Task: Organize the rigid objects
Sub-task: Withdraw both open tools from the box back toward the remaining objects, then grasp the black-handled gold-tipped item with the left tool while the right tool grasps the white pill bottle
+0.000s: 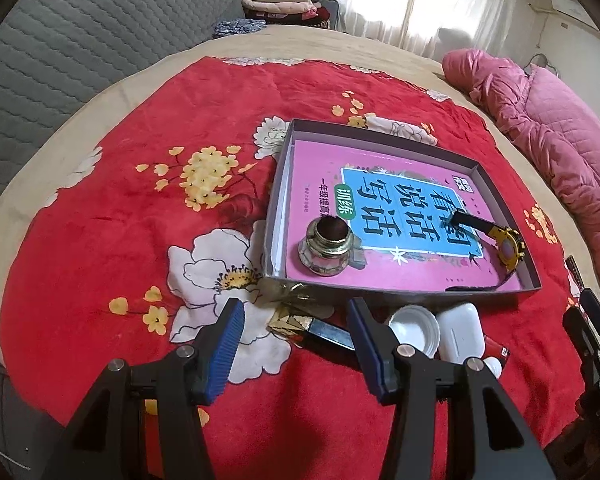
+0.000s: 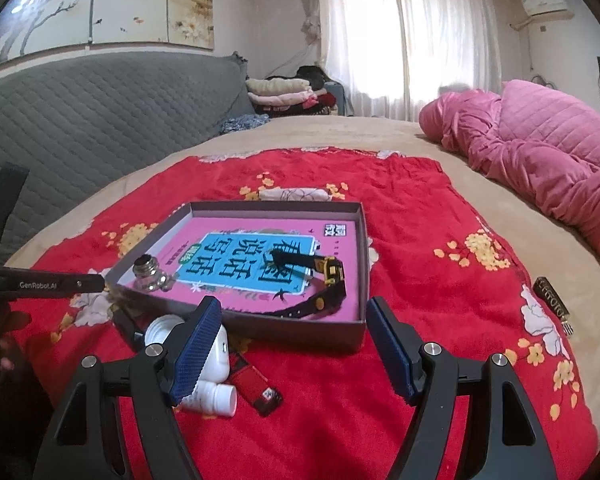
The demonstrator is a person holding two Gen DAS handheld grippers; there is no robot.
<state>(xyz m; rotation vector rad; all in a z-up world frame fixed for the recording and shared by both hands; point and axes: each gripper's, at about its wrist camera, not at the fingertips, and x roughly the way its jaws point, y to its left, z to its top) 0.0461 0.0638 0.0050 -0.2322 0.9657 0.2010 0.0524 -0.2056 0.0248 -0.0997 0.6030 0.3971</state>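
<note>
Grey box [image 1: 496,196] sits mid-blanket w/ a pink book [image 1: 320,160] flat on its floor. On the book: glass ink bottle [image 1: 327,250] at the box's 7 o'clock corner in left wrist view, upright, open mouth showing. Yellow-cased watch [image 1: 509,249] w/ black strap lies toward 4 o'clock, strap curling along the near wall.

Outside the box, just off its near wall: white cap [image 1: 414,330], mouth up, touching a white earbud case [image 1: 458,334] at its 3 o'clock. Gold-and-blue item [image 1: 312,330] lies at 9 o'clock of the cap, can't tell what it is. Small white bottle [image 2: 214,396] on its side and a red-black item [image 2: 258,386] beside it, near edge in right wrist view.

Left gripper [image 1: 296,320]: jaws apart, nothing clamped, the gold-blue item lies below the gap. Right gripper [image 2: 292,322]: jaws wide apart, empty, framing the box's near wall.

All on a red floral blanket [image 1: 140,240] over a beige bed. Pink quilt [image 2: 540,160] bunched at 2 o'clock, grey padded headboard [image 2: 100,120] at 10 o'clock.
</note>
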